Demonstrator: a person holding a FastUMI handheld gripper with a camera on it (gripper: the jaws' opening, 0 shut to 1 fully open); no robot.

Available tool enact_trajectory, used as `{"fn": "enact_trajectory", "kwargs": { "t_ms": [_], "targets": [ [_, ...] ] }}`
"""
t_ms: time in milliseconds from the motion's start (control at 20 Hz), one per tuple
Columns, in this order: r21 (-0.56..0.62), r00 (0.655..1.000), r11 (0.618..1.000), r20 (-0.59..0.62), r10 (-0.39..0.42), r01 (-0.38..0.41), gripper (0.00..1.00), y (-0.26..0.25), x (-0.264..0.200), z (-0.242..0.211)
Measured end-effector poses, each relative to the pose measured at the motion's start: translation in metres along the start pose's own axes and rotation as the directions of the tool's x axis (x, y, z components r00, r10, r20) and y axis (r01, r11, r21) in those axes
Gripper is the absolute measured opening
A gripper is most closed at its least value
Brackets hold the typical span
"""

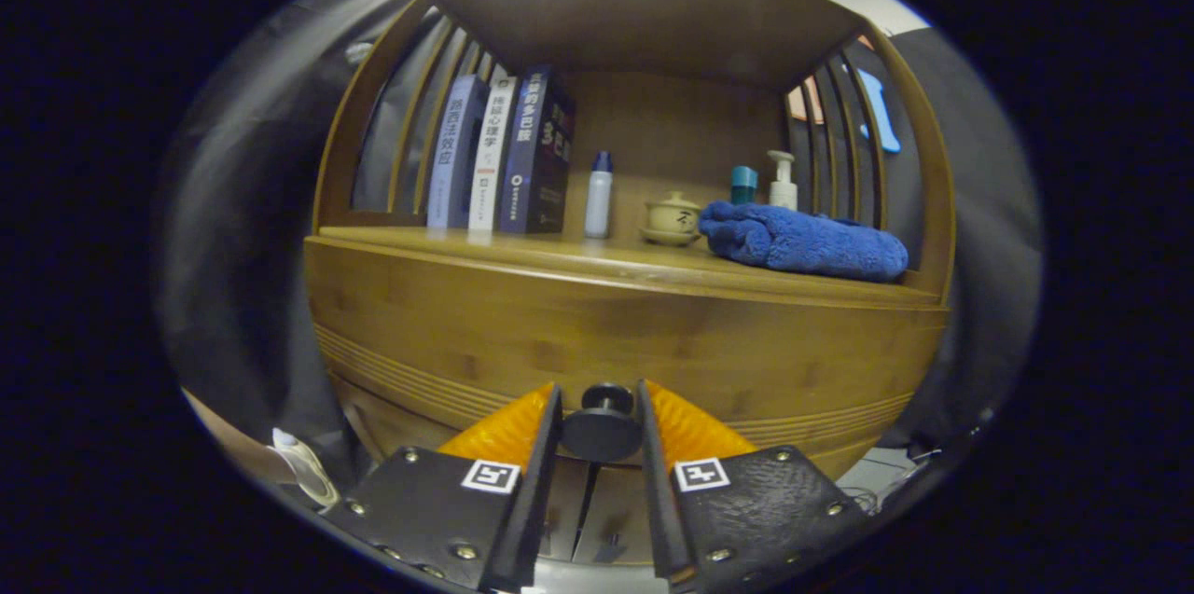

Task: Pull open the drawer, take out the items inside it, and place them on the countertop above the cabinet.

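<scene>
Gripper view shows my jaws (602, 426) closed around the dark round knob (602, 426) of the drawer (616, 342), one finger pressed to each side. That drawer sits shut under the bench (560, 251), its contents hidden. I judge the opening step is in hand; next comes a straight, level pull backward.

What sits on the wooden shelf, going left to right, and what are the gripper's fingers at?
Three upright books → white bottle with blue cap → small lidded ceramic pot → folded blue towel. Below, the gripper has its fingers either side of the round dark drawer knob.
</scene>
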State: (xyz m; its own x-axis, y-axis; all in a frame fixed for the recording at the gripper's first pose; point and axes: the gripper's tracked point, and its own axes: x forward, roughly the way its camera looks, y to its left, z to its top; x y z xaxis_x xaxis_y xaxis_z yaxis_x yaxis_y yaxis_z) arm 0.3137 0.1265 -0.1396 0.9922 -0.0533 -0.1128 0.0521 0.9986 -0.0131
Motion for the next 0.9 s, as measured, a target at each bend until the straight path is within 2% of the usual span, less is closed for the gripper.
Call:
{"fn": "enact_trajectory", "kwargs": {
  "t_ms": [50, 150, 250, 300, 400, 900],
  "targets": [
    [0.006, 1.000, 1.000, 0.013, -0.012, 0.011, 0.46, -0.001, 0.008, -0.002],
    [0.006, 0.999, 1.000, 0.012, -0.030, 0.030, 0.42, -0.002, -0.005, 0.003],
    [0.052, 0.999, 0.998, -0.007, -0.043, 0.043, 0.42, -0.003, -0.010, 0.002],
    [0.069, 0.999, 0.997, -0.018, -0.036, 0.037, 0.35, -0.003, -0.004, 0.002],
    [0.067, 0.999, 0.997, -0.035, -0.021, 0.024, 0.31, -0.003, -0.004, 0.000],
    [0.065, 0.995, 0.998, -0.095, -0.017, 0.024, 0.30, -0.002, -0.074, -0.008]
  ]
}}
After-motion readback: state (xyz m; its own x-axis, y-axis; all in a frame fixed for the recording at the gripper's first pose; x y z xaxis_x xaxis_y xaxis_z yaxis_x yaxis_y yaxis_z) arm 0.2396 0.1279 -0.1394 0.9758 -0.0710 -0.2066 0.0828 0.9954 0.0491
